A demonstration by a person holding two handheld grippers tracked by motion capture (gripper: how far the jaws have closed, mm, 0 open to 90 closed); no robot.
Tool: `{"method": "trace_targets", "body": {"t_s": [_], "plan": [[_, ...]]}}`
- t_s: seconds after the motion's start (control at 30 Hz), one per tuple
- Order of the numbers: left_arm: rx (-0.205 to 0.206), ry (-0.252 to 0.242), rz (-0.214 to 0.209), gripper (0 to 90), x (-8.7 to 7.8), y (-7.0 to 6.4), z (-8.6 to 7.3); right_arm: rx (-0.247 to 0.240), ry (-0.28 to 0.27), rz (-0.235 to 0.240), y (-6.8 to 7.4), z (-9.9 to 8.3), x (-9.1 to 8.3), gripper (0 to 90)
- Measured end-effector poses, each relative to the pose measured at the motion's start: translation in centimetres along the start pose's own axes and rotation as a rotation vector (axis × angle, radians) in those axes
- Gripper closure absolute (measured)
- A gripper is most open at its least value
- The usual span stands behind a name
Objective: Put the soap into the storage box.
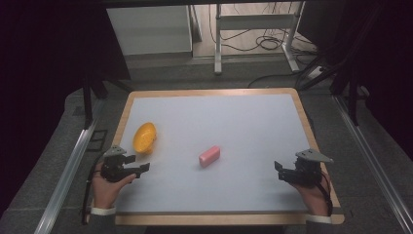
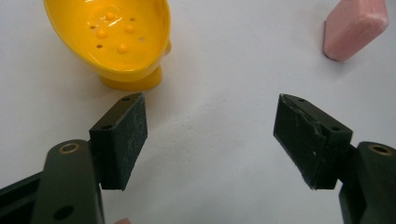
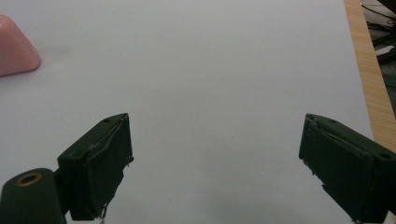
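Observation:
A yellow oval dish (image 1: 145, 137) with small holes and bumps sits on the white table (image 1: 243, 122) at the left. A pink bar (image 1: 209, 155) lies flat near the middle. My left gripper (image 1: 139, 164) rests at the front left, just in front of the dish, open and holding nothing. In the left gripper view the gripper (image 2: 211, 107) points at bare table between the dish (image 2: 126, 37) and the pink bar (image 2: 355, 25). My right gripper (image 1: 279, 171) sits at the front right, open and holding nothing. In the right gripper view the gripper (image 3: 215, 126) faces bare table, with the pink bar (image 3: 14, 46) far left.
The table has a wooden rim (image 1: 311, 131) close to my right hand. Metal rails (image 1: 68, 170) run along both sides below the table. Behind it stand a desk frame (image 1: 218, 44) and loose cables (image 1: 268, 41) on the floor.

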State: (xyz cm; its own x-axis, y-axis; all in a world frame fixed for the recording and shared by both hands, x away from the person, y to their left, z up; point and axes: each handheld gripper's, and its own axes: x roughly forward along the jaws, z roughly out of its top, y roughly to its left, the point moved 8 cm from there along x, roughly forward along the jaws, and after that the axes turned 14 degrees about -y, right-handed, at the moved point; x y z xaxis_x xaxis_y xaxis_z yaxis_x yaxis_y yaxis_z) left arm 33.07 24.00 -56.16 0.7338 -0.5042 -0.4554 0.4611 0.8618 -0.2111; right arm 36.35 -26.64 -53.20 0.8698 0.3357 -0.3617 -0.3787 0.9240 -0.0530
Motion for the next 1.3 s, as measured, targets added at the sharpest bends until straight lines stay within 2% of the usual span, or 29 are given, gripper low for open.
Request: {"method": "trace_targets", "body": {"t_s": [0.43,0.53,0.9,1.1,1.3], "plan": [[0.011,0.006,-0.001,27.8,0.1,-0.8,0.3,-0.007,0.002,0.005,-0.1,0.0,-0.1,9.3],[0.028,0.001,-0.001,28.1,-0.1,-1.2,0.8,-0.009,0.001,0.003,-0.1,0.0,-0.2,9.3],[0.048,-0.005,0.008,28.3,-0.2,-2.2,2.5,-0.015,0.004,-0.013,-0.2,0.0,-0.4,9.3],[0.064,-0.016,-0.003,28.2,0.0,-3.3,3.9,-0.019,0.006,-0.02,-0.4,0.0,-0.5,9.3],[0.084,-0.012,-0.009,28.1,0.3,-4.0,4.5,-0.021,0.011,-0.024,-0.3,-0.1,-0.5,9.3]]}}
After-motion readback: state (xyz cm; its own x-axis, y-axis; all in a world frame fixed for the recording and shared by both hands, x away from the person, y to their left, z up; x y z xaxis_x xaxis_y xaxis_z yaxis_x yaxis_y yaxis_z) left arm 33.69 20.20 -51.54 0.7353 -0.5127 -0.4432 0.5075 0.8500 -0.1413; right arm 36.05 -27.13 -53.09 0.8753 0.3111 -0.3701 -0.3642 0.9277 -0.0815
